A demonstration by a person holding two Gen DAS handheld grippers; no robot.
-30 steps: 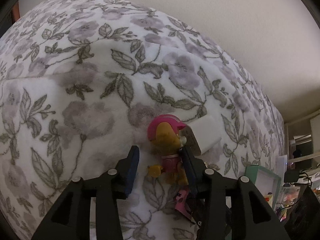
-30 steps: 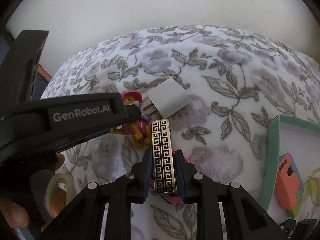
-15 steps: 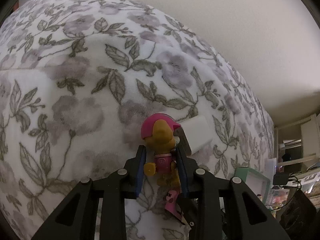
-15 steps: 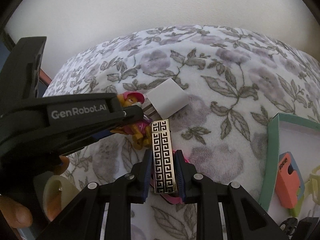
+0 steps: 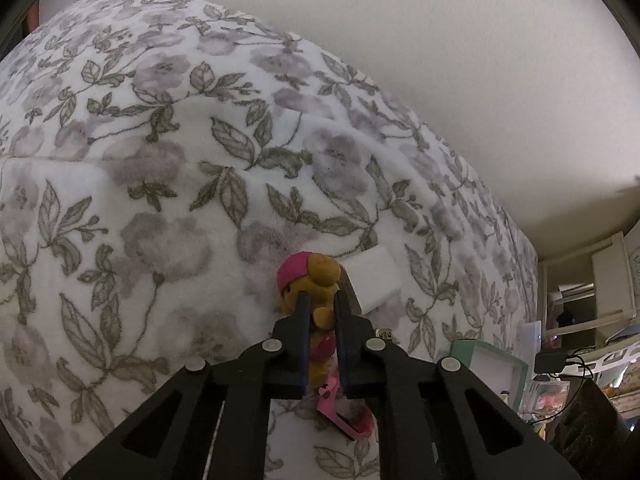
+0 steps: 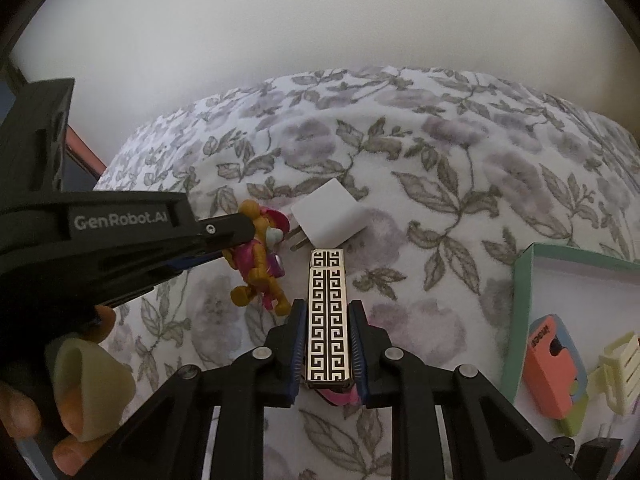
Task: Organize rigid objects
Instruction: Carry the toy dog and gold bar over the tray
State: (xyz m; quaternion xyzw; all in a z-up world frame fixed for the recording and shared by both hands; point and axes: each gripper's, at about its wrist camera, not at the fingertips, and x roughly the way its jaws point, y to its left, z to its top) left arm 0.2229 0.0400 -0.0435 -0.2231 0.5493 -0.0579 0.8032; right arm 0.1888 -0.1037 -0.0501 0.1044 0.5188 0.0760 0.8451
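My left gripper (image 5: 320, 300) is shut on a small yellow-brown toy dog with a pink cap (image 5: 310, 276), lifted off the floral blanket; it also shows in the right wrist view (image 6: 260, 264), hanging from the left fingers (image 6: 228, 232). My right gripper (image 6: 326, 308) is shut on a flat gold-and-black patterned lighter (image 6: 327, 316). A white plug adapter (image 6: 326, 216) lies on the blanket just beyond both; it also shows in the left wrist view (image 5: 374, 278). A pink object (image 5: 348, 416) lies below the grippers.
A green-rimmed white box (image 6: 524, 300) at the right holds an orange-and-blue item (image 6: 554, 364) and a pale yellow clip (image 6: 620, 364). The floral blanket (image 6: 460, 184) covers the bed up to a plain wall. Cluttered shelves (image 5: 580, 312) stand at the far right.
My left gripper closed from open around the toy dog and raised it off the blanket, tilting it. My right gripper stayed shut on the lighter, nearly still.
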